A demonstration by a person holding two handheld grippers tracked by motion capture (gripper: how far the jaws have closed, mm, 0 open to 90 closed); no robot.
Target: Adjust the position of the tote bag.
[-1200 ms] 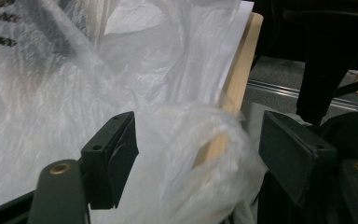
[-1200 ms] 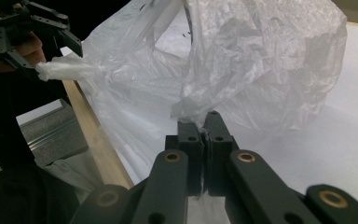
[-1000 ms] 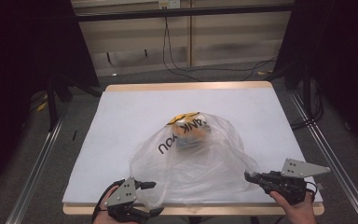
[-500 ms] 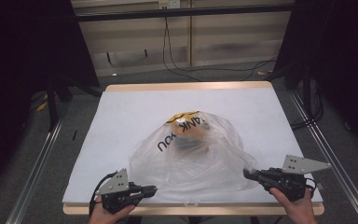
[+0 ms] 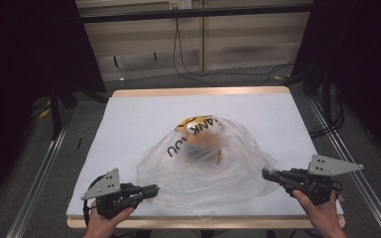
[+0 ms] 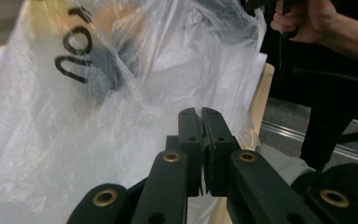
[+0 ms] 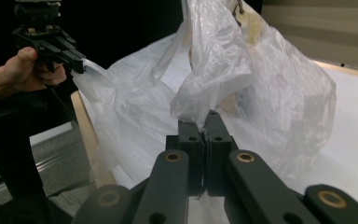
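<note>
Plastic bag [image 5: 206,161] lies stretched between the two grippers, its long axis running hand to hand: left gripper [image 5: 149,189] and right gripper [image 5: 267,174] each pinch an opposite near-edge corner, jaws clamped tight.

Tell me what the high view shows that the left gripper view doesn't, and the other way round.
High view alone: the whole white table with its wooden edge, the orange item inside the clear plastic bag, and both grippers at the bag's near corners. Left gripper view alone: the left gripper with its jaws shut on a pinch of bag film, seen up close. Both share: the bag's black lettering and the right gripper, shut on the bag.
</note>
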